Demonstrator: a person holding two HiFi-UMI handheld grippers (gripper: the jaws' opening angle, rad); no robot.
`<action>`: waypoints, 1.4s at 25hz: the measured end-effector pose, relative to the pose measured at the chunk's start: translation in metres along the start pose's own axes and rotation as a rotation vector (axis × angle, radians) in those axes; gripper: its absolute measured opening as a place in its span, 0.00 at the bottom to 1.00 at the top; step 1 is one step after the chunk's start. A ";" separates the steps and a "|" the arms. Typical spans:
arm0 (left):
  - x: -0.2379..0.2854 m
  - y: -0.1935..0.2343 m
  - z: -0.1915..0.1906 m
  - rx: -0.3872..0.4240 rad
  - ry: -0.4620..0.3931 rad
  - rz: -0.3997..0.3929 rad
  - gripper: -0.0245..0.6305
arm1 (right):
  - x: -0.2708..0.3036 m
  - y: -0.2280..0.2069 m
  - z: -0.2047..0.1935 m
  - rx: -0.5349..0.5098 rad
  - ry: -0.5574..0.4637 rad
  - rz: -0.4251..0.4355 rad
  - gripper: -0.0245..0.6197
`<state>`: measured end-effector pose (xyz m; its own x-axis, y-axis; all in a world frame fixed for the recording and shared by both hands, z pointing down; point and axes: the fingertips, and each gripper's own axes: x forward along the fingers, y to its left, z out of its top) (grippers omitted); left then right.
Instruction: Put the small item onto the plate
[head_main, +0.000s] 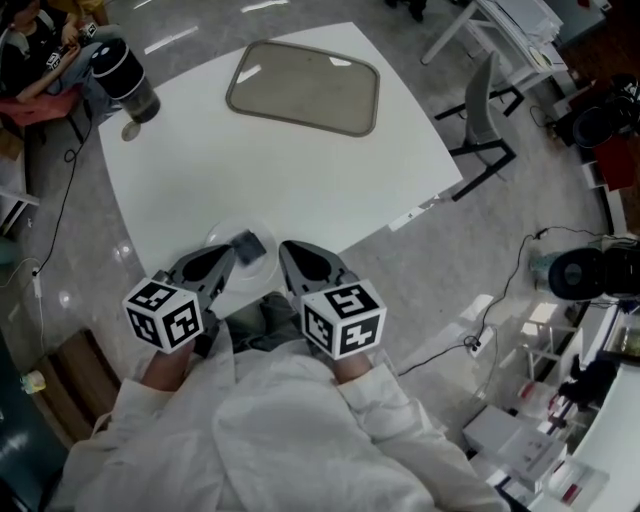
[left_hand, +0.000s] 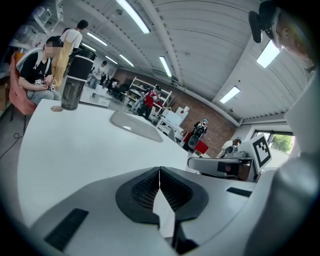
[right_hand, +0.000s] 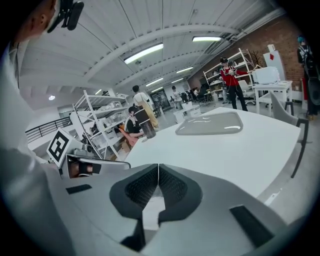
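White table (head_main: 300, 180), seen corner-on in head view. Grey rounded-rectangle tray (head_main: 304, 86) lies flat near its far edge. Dark cylindrical tumbler (head_main: 125, 78) stands upright at the far left corner, with a small round disc (head_main: 131, 131) just beside it on the table top. Grey chair (head_main: 482, 115) at the table's right edge. Seated person (head_main: 35, 50) beyond the tumbler, off the table. Black cable (head_main: 507, 290) crosses the glossy floor to a white power strip (head_main: 478, 343). Right gripper view: metal shelving (right_hand: 97, 117) in the background; person in red top (right_hand: 230, 77) standing beyond the tray
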<state>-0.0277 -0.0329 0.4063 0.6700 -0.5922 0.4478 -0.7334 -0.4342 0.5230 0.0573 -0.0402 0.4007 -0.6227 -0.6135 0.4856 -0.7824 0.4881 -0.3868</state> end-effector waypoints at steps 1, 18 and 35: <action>-0.001 0.003 -0.001 0.000 0.007 0.007 0.05 | 0.000 0.001 -0.001 0.004 0.002 -0.004 0.06; -0.013 0.049 -0.015 -0.007 0.097 0.082 0.05 | 0.025 0.007 -0.024 0.073 0.076 -0.009 0.06; -0.015 0.074 -0.038 -0.080 0.141 0.134 0.06 | 0.031 -0.006 -0.052 0.098 0.137 -0.054 0.09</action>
<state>-0.0877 -0.0302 0.4660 0.5806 -0.5379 0.6112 -0.8093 -0.2995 0.5052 0.0424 -0.0300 0.4588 -0.5795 -0.5435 0.6073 -0.8149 0.3899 -0.4288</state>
